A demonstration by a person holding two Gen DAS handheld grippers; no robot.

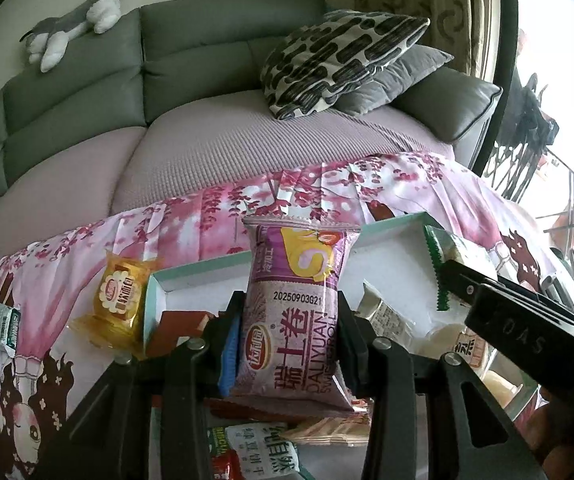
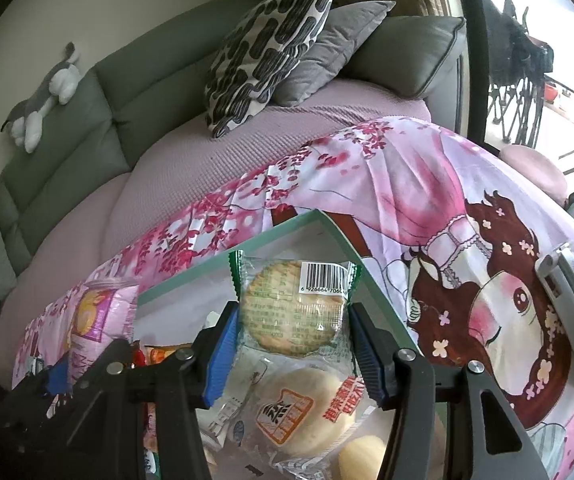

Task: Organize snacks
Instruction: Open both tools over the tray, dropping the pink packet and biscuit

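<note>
In the left wrist view my left gripper (image 1: 291,336) is shut on a purple Swiss roll packet (image 1: 295,280), held upright over a white box with a teal rim (image 1: 199,268). The right gripper's black body (image 1: 527,320) reaches in from the right. In the right wrist view my right gripper (image 2: 293,340) has its blue pads (image 2: 223,344) against a clear, green-edged packet with a round biscuit (image 2: 291,308), above the box's far corner (image 2: 319,216). Beneath it in the box lies a round pastry packet (image 2: 299,412). The purple packet (image 2: 99,312) shows at the left.
A yellow packet (image 1: 121,300) and a small green-white one (image 1: 5,326) lie on the pink printed cloth (image 1: 327,196) left of the box. More packets lie inside the box (image 1: 255,452). A silver device (image 2: 567,280) rests on the cloth at right. Behind stands a sofa with pillows (image 1: 339,56).
</note>
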